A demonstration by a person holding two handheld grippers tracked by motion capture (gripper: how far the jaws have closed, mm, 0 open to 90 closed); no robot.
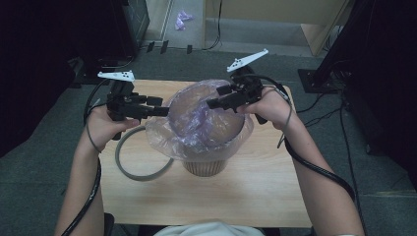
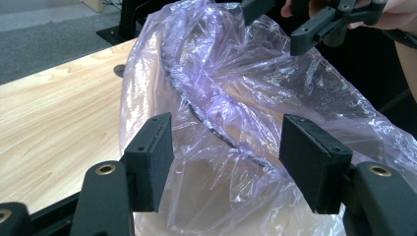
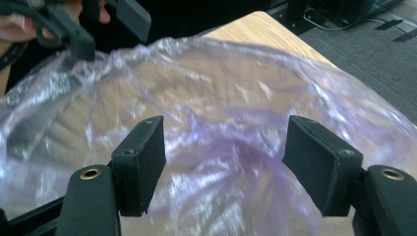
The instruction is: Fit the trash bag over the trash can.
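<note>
Currently: thin translucent purple plastic bag (image 1: 196,129) draped over round woven bin (image 1: 205,166) at desk (image 1: 255,187) centre, directly between left tongs (image 1: 166,111) and right tongs (image 1: 210,104) (both spread, pinching nothing); right nearer the rim.

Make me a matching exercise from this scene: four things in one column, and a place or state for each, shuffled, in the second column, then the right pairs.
Things:
1. plastic bag
2. grey ring
3. left gripper
4. bin

Places or states:
A. lies flat on the table, left of the bin
B. jaws open at the bag's left edge
C. stands on the table, lined with the bag
D. purple-tinted and see-through, draped over the bin's rim

Pairs: 1-D, 2-A, 3-B, 4-C
</note>
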